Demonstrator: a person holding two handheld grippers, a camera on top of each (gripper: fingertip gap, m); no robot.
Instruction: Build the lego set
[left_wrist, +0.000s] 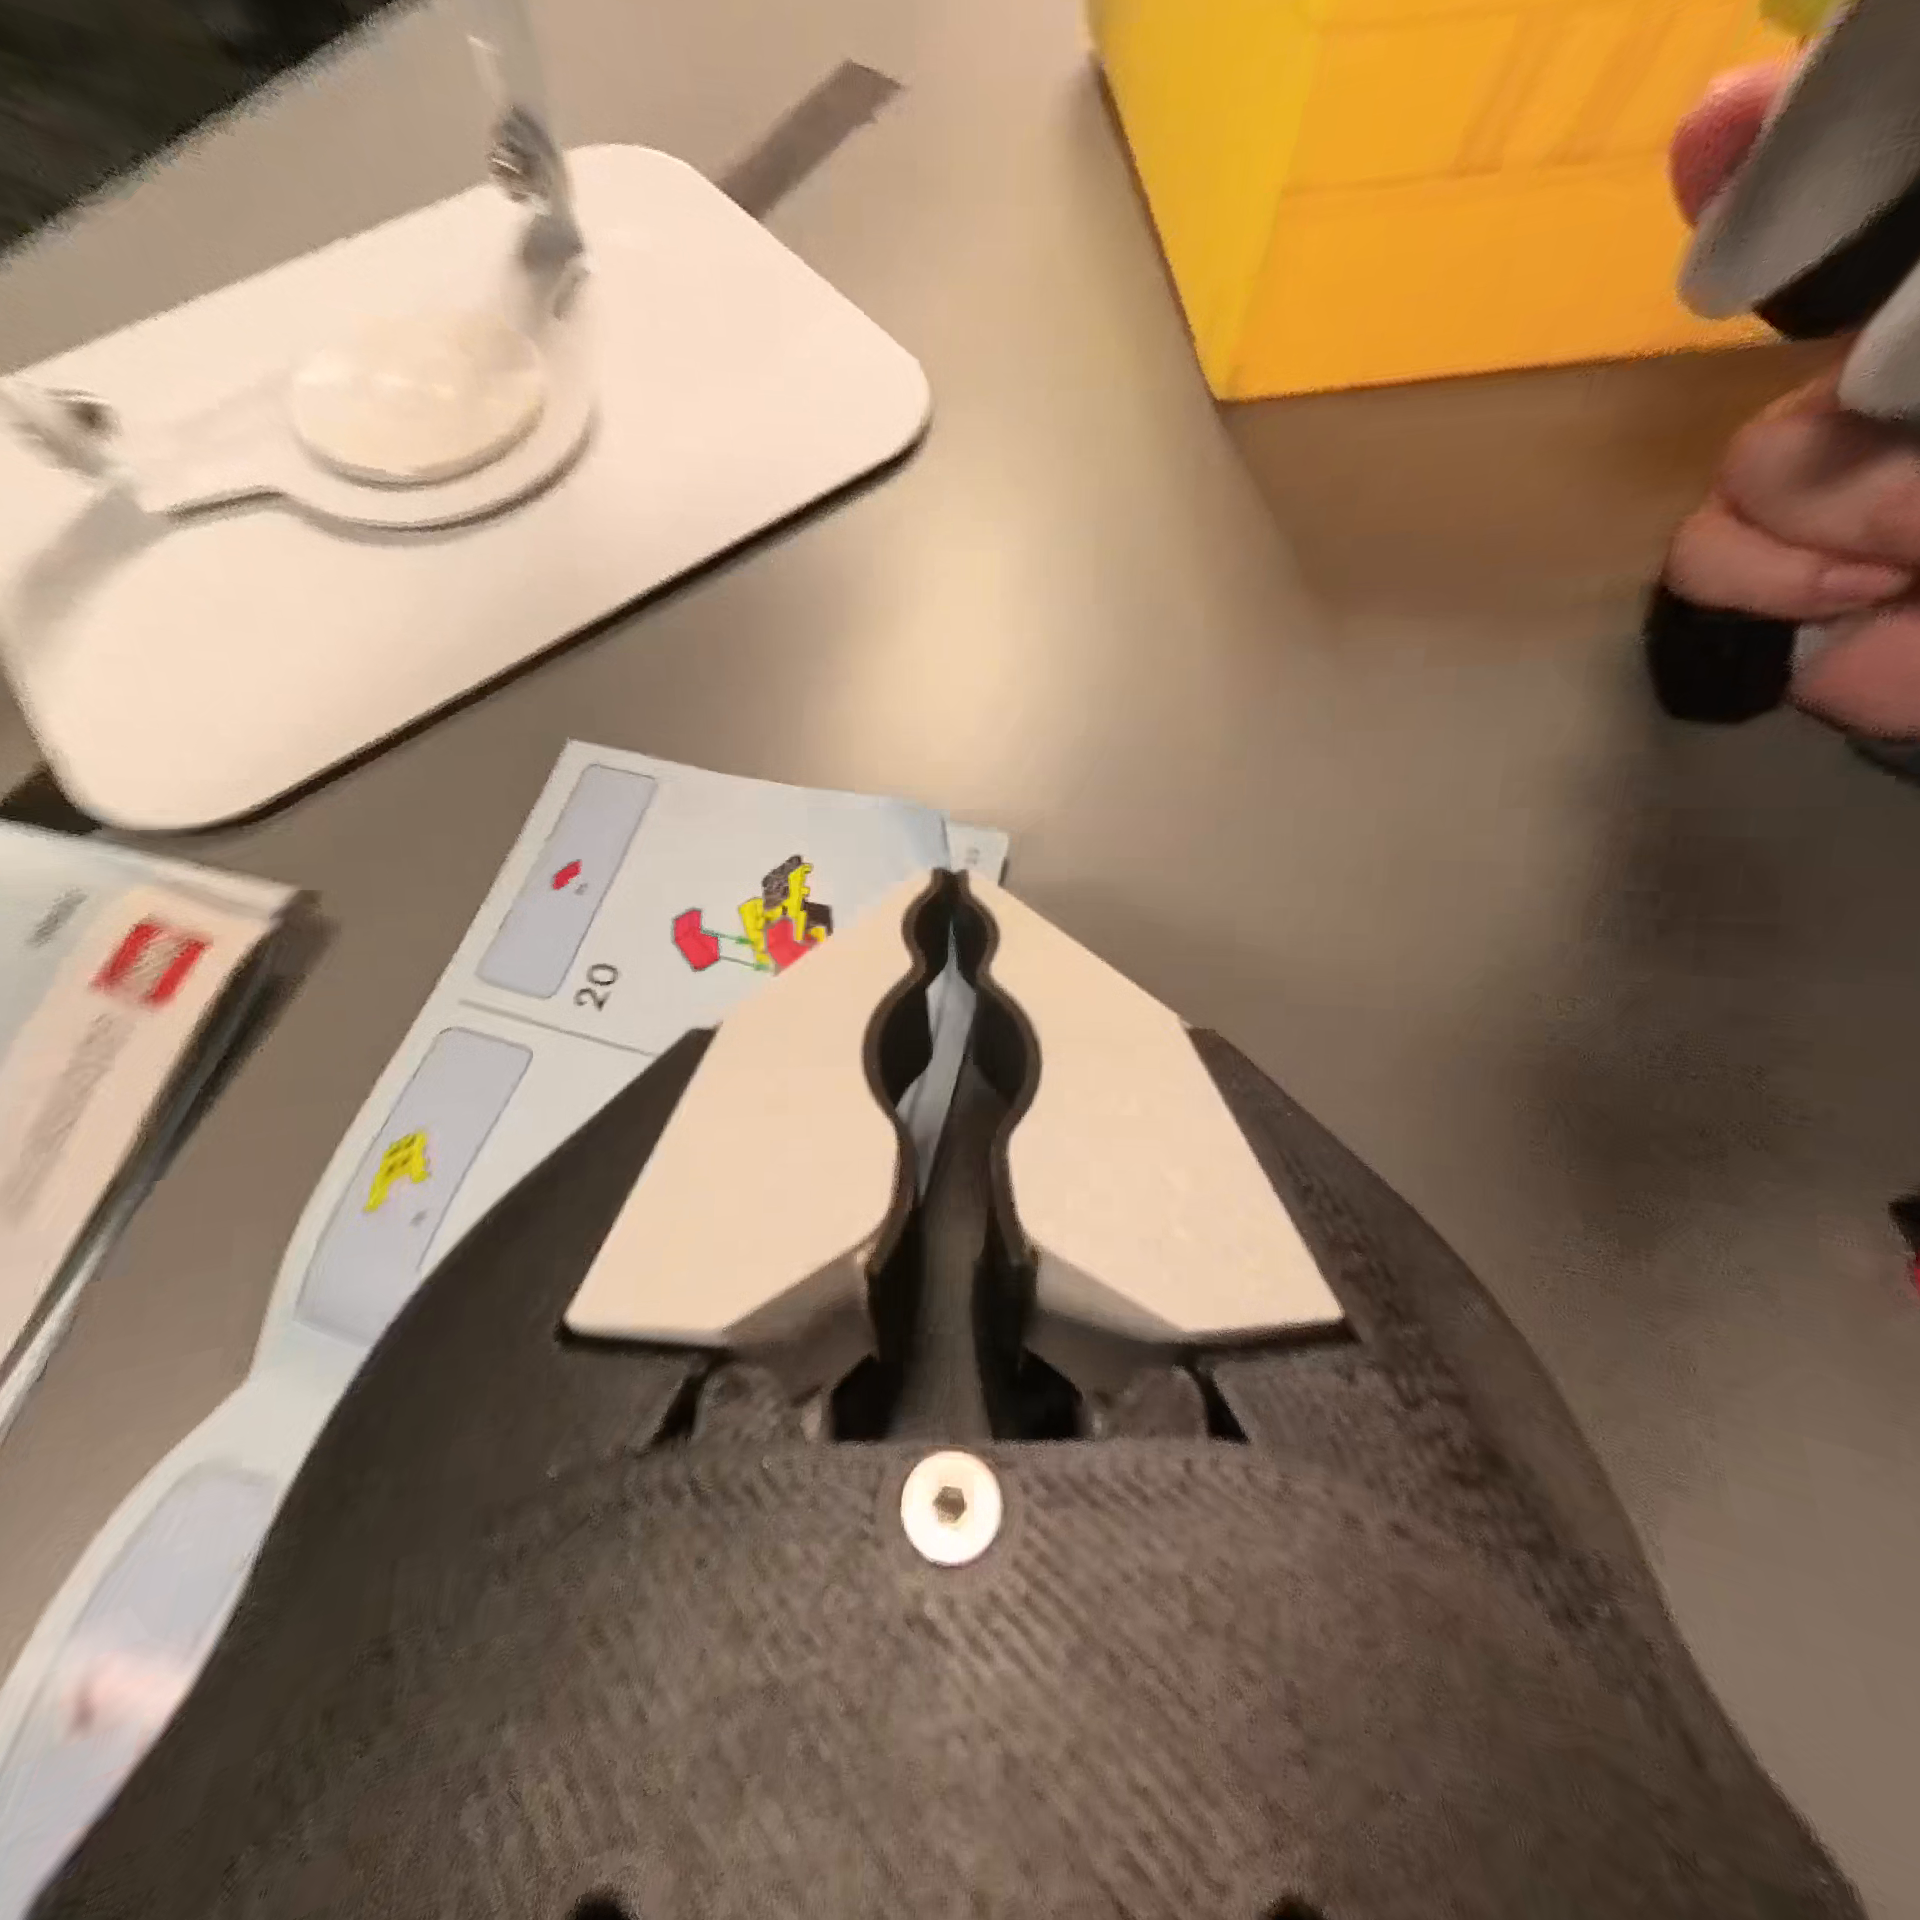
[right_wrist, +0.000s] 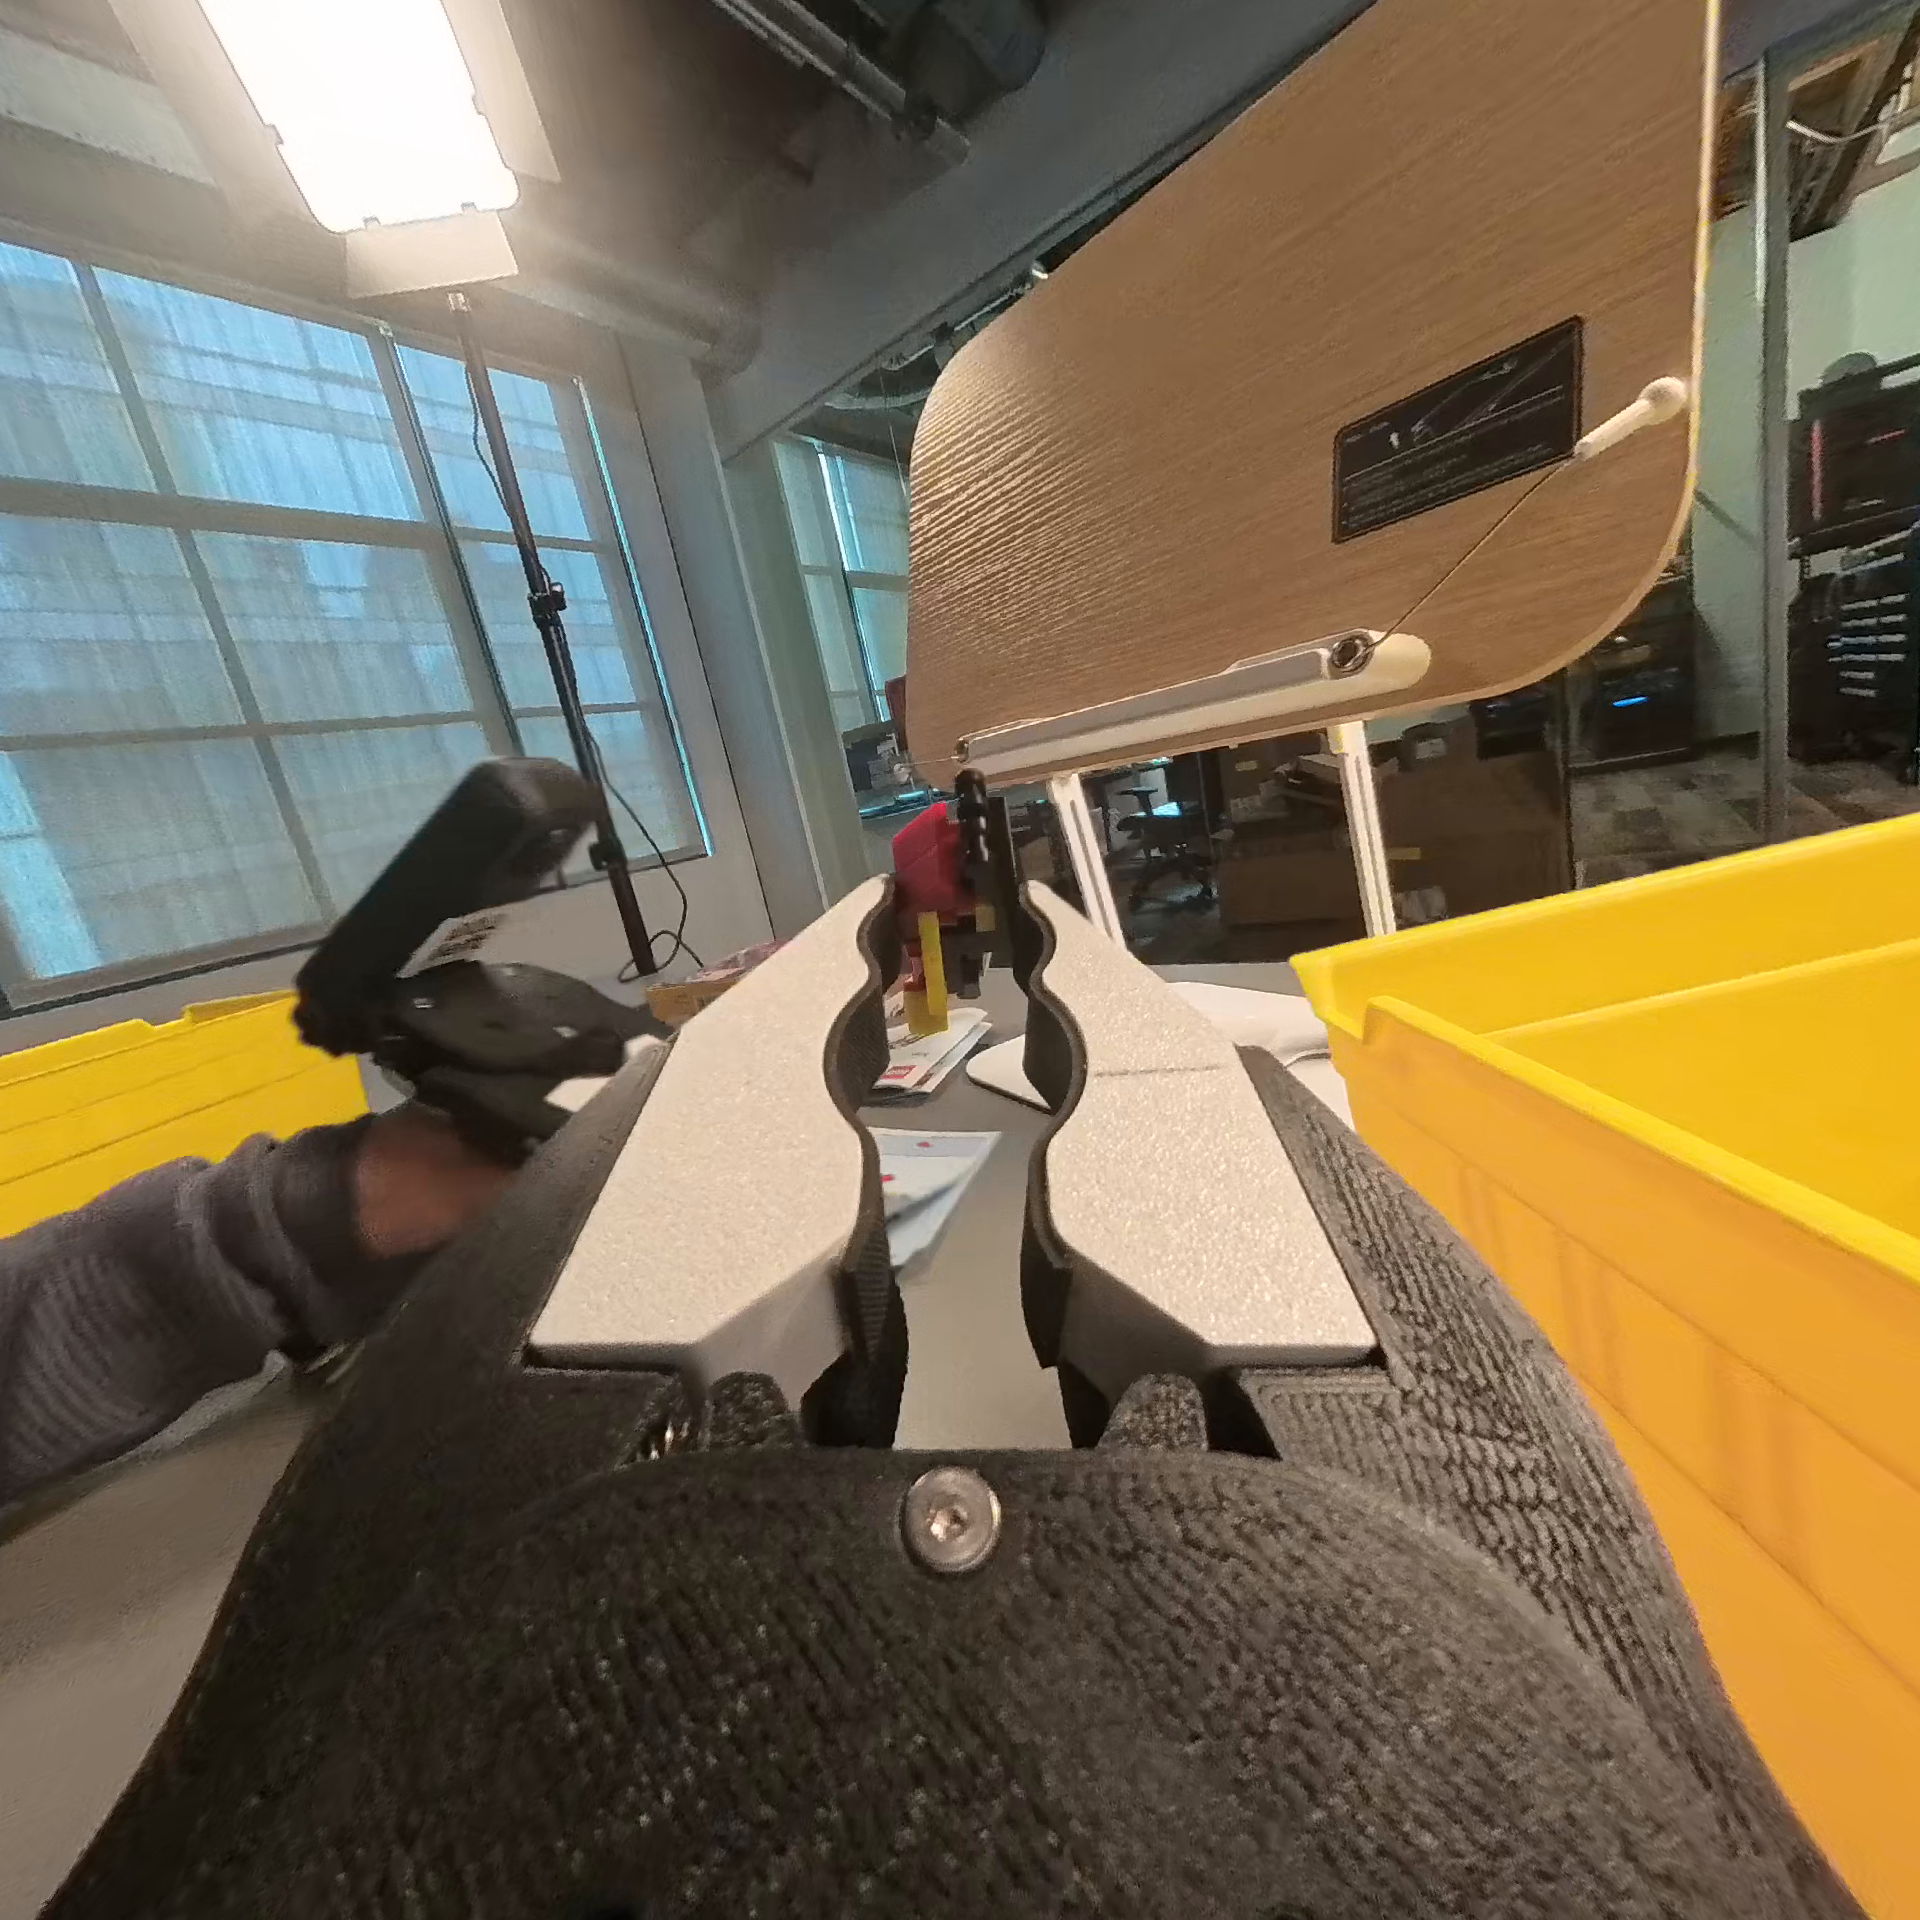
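In the left wrist view my left gripper (left_wrist: 951, 883) is shut on the edge of a light-blue instruction sheet (left_wrist: 644, 935) that lies on the grey table (left_wrist: 1247, 727). A strip of the paper runs up between the pads to the tips. In the right wrist view my right gripper (right_wrist: 954, 904) is shut on a small lego assembly (right_wrist: 940, 868) of red, black and yellow bricks and holds it above the table. The sheet also shows below it in the right wrist view (right_wrist: 925, 1174). The left gripper's body (right_wrist: 488, 987) shows at the left there, its fingers hidden.
A second booklet (left_wrist: 125, 997) lies at the left. A white lamp base (left_wrist: 468, 447) stands behind the sheet, and its wood-grain panel (right_wrist: 1247, 416) hangs overhead. A yellow bin (right_wrist: 1662, 1091) stands close on the right, another (right_wrist: 156, 1070) at the left. A hand (left_wrist: 1808, 561) holds the right gripper. The left gripper's tips are roughly 15 cm from the right gripper's.
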